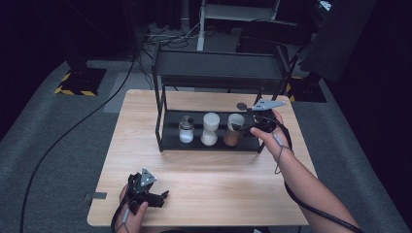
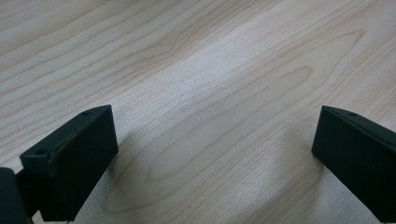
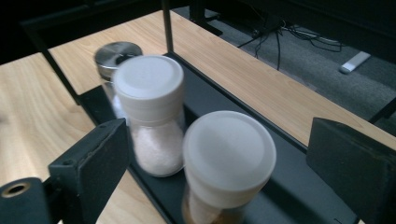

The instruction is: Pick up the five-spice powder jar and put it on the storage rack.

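While the right gripper point(image 1: 247, 128) hangs at the right end of the black two-tier rack point(image 1: 167, 131), its fingers point(image 3: 91, 165) stand wide apart on either side of the brown spice jar point(image 3: 227, 161) without pressing on it; the jar stands upright on the rack's lower shelf, rightmost of three, and the fingers clear its white cap, so I judge it has been set there and let go rather than being picked up; no earlier look is on hand to settle that; beside it, in a row, stand a waisted jar of white grains point(image 3: 152, 109) and, farthest left, a small glass shaker with a metal lid point(image 3: 116, 52), which suggests the shelf is being stocked in line, caps up, each apart from its neighbour.

Down at the near edge of the tabletop point(image 1: 209, 189) the left gripper point(image 1: 156, 198) lies low over bare wood, its fingers point(image 2: 70, 163) spread wide with nothing between them; it looks parked out of the way while the other hand works.

Much stays hard to read: the brown jar's lower part is cut off in the right gripper view; the shaker is half hidden behind the white jar; the rack's upper shelf shows as a dark slab whose top I cannot see; the room beyond is nearly black.
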A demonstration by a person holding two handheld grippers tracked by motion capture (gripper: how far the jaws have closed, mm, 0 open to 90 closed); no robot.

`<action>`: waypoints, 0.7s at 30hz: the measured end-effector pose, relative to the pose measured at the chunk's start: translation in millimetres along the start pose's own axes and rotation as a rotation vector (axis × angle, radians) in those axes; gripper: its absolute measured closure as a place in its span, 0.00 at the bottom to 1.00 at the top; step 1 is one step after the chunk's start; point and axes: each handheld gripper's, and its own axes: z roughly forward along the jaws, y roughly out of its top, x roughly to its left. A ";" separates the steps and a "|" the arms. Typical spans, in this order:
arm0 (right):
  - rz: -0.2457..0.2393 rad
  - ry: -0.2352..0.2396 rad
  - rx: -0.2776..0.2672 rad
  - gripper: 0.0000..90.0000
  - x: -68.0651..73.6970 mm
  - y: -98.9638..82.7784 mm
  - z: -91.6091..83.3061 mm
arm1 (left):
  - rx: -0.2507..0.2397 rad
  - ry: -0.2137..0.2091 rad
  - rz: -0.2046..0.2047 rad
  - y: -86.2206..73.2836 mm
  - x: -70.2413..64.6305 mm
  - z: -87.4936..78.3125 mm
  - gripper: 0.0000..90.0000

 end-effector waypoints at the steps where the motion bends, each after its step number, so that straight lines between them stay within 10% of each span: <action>1: 0.000 0.004 -0.002 0.07 0.9 0.3 -2.8 | 0.001 0.000 0.001 0.1 0.1 -0.1 0.00; 21: 0.006 0.050 0.006 0.02 13.3 -17.0 -50.0 | 0.000 0.000 0.001 0.1 0.0 0.0 0.00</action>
